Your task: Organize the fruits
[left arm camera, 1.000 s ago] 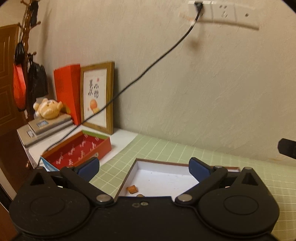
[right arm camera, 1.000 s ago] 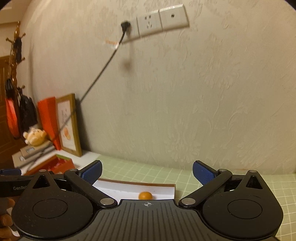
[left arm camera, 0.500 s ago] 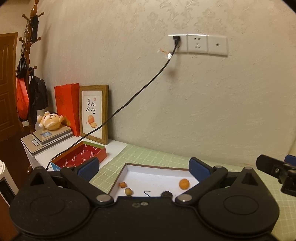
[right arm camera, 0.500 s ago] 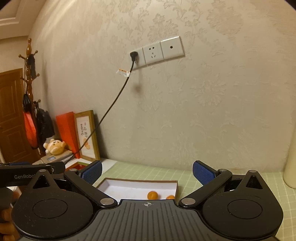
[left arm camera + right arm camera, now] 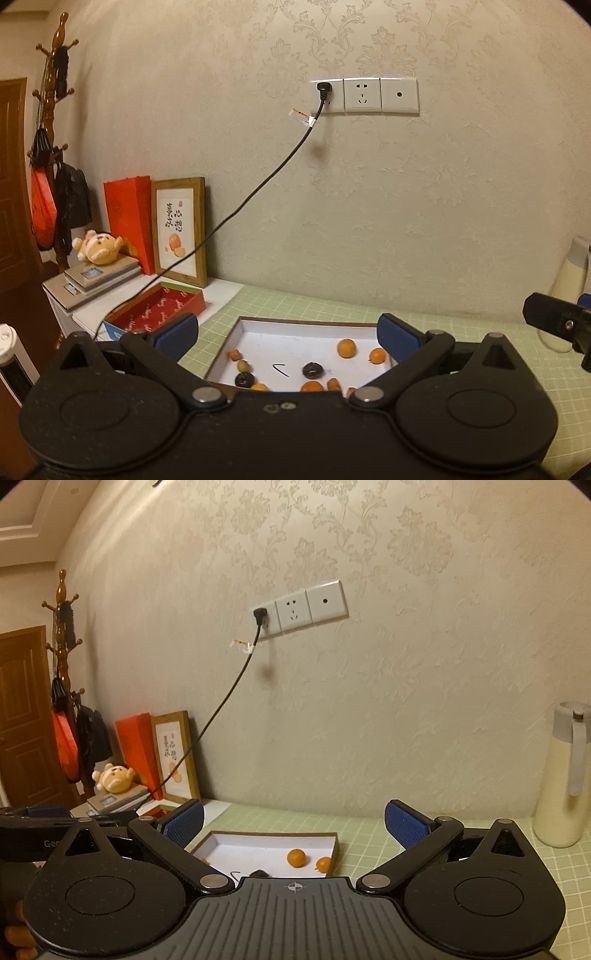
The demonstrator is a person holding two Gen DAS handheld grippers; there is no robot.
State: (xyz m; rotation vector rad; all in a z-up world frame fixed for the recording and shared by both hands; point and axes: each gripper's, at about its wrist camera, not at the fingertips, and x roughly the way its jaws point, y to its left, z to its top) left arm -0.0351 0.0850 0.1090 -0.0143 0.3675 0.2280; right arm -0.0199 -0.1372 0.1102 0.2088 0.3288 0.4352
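A shallow white tray [image 5: 295, 325] with a brown rim lies on the green checked mat. It holds several small orange fruits [image 5: 347, 348], two dark round fruits [image 5: 312, 370] and small brown pieces [image 5: 234, 355]. My left gripper [image 5: 288, 336] hovers open above the tray's near side, nothing between its blue pads. In the right wrist view the same tray [image 5: 273, 836] shows two orange fruits [image 5: 296, 858] and a dark fruit [image 5: 259, 873]. My right gripper [image 5: 293, 825] is open and empty, held back from the tray.
A red-lined box [image 5: 159, 308] sits left of the mat, with a framed picture [image 5: 180, 230], red bag [image 5: 127, 221], books and a plush toy [image 5: 98, 247] behind. A black cable [image 5: 236, 214] runs from the wall socket. A cream bottle [image 5: 563, 775] stands at right.
Both grippers have pulled back and up from the tray, so more of the wall and more fruits in the tray show. Both stay open.
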